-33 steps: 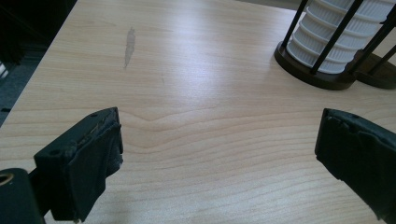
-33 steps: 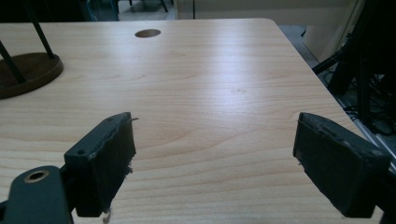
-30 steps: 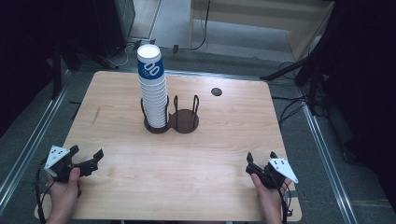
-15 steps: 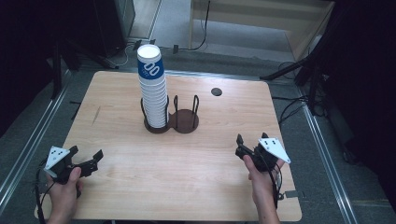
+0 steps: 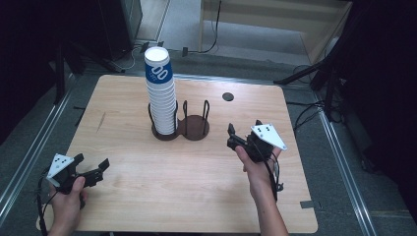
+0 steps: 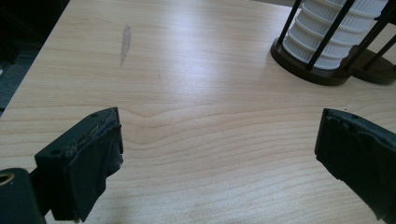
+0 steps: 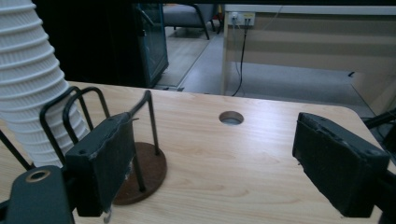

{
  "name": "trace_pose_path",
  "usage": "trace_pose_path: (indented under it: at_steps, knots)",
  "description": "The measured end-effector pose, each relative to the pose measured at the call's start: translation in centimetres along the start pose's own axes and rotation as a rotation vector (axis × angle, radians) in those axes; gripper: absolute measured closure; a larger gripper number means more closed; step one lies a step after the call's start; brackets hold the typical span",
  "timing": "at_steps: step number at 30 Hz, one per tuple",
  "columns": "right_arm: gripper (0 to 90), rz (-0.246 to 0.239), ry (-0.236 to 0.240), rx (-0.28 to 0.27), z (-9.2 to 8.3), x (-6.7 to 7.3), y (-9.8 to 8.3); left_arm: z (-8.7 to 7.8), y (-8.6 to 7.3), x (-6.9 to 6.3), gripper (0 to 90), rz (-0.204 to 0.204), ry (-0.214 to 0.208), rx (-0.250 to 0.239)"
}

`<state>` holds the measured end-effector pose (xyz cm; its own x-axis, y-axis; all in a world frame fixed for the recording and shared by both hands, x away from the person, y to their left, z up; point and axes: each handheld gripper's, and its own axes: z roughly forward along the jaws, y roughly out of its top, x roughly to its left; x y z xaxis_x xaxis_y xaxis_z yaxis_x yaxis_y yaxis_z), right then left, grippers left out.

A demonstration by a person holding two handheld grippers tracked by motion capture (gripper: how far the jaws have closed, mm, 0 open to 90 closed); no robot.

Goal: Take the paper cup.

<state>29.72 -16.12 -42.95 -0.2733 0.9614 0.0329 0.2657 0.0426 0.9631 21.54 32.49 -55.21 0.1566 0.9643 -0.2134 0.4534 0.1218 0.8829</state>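
**While hanging just right of the cup holder, spread and empty: right gripper**

Seen from the high view: stack of paper cups (image 5: pixel 161 98) upright in the left ring of the cup holder (image 5: pixel 195 127), top cup banded blue, right ring bare. Right gripper (image 5: pixel 244 129) held off the table (image 5: pixel 147 196), near the holder's right side and well short of touching it, claw partly spread with nothing between the pads, grey plate on top. Left gripper (image 5: pixel 91 162) well apart from the holder, down toward the near left corner, claw spread wide, nothing pinched. Round cable hole (image 5: pixel 227 96) beyond and to the right of the holder.

Seen from the left gripper view: left gripper (image 6: pixel 219 126) low over bare wood, jaws far apart and empty. Holder (image 6: pixel 299 58) far ahead at the upper right, with the ribbed foot of the cup stack (image 6: pixel 336 37) standing inside its black wire uprights. Pale smear (image 6: pixel 125 42) on the wood well to the holder's left.

Seen from the right gripper view: right gripper (image 7: pixel 215 140) pointing level across the table, jaws apart, only tabletop between them. Holder's empty ring (image 7: pixel 149 163) just behind the left jaw; cup stack (image 7: pixel 28 93) in the ring beyond it. Cable hole (image 7: pixel 231 117) farther back, to the right of the holder.
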Motion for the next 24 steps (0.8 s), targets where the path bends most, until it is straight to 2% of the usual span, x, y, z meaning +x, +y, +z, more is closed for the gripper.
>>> trace_pose_path:
  at_steps: [7, 22, 24]
  knots:
    - [13.3, -0.007, 0.036, -0.001, 1.3, 1.7, 1.3, 0.1, 0.0, 0.0, 1.9, 0.004, 0.0, 0.004]
    - [13.2, -0.026, 0.069, -0.028, 3.2, 4.7, 3.9, 0.3, 0.1, -0.1, 1.9, 0.015, 0.008, 0.005]
    - [13.2, -0.03, 0.081, -0.03, 3.7, 5.5, 4.5, 0.2, 0.1, -0.1, 1.9, 0.014, 0.005, 0.004]
